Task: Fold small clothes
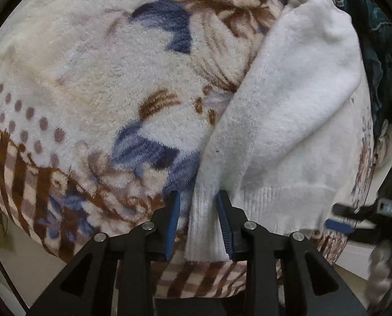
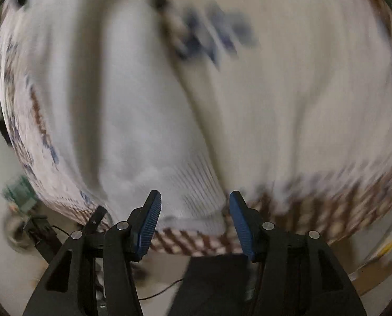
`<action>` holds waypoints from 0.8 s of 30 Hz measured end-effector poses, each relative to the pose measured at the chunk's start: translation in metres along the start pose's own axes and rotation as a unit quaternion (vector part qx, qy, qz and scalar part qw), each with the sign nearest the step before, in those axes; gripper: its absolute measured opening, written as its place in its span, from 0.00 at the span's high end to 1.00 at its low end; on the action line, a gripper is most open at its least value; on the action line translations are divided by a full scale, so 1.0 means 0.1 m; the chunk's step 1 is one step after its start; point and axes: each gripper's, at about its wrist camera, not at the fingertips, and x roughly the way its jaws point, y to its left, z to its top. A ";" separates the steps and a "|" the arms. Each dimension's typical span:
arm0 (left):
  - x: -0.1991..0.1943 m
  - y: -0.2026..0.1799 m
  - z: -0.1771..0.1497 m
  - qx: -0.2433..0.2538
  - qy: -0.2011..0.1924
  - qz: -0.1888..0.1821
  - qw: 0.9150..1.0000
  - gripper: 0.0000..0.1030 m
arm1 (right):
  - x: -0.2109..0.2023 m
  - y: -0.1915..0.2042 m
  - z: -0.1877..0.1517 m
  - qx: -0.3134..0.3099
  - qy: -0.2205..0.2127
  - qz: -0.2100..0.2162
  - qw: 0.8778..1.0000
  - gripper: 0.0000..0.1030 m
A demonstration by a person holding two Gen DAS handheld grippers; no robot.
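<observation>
A white knitted sweater (image 1: 288, 121) lies on a fleece blanket (image 1: 90, 79) with blue and brown flowers. My left gripper (image 1: 198, 205) is open, its blue pads (image 1: 173, 221) on either side of the ribbed cuff (image 1: 205, 226) of a sleeve at the blanket's near edge. In the blurred right wrist view, my right gripper (image 2: 194, 208) is open, with the sweater's ribbed hem corner (image 2: 190, 200) between its pads. The right gripper also shows in the left wrist view (image 1: 353, 218) at the right edge.
The blanket has a brown checked border (image 1: 196, 281) along its near edge. Dark teal fabric (image 1: 380, 52) is piled at the far right. A pale floor (image 2: 11, 276) and dark cables (image 2: 164, 289) lie below the blanket edge.
</observation>
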 end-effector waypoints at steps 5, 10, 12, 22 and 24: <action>0.05 -0.22 -0.04 0.015 -0.011 0.026 0.999 0.74 | 0.33 -0.27 -0.18 0.048 -0.042 0.054 0.997 0.94; -0.01 -0.50 -0.06 0.037 -0.026 0.034 0.998 0.74 | 0.20 -0.45 -0.62 0.059 -0.091 0.043 0.993 0.96; -0.08 -0.58 -0.05 0.032 -0.034 0.027 0.999 0.74 | 0.20 -0.54 -0.78 0.060 -0.096 0.036 0.993 0.97; 0.00 -0.63 -0.15 0.044 -0.042 0.018 0.998 0.40 | 0.45 -0.48 -0.87 0.024 -0.064 0.005 0.998 0.97; 0.16 -0.73 -0.19 0.065 -0.040 0.058 0.995 0.64 | 0.50 -0.50 -0.81 0.029 -0.064 0.003 0.998 0.97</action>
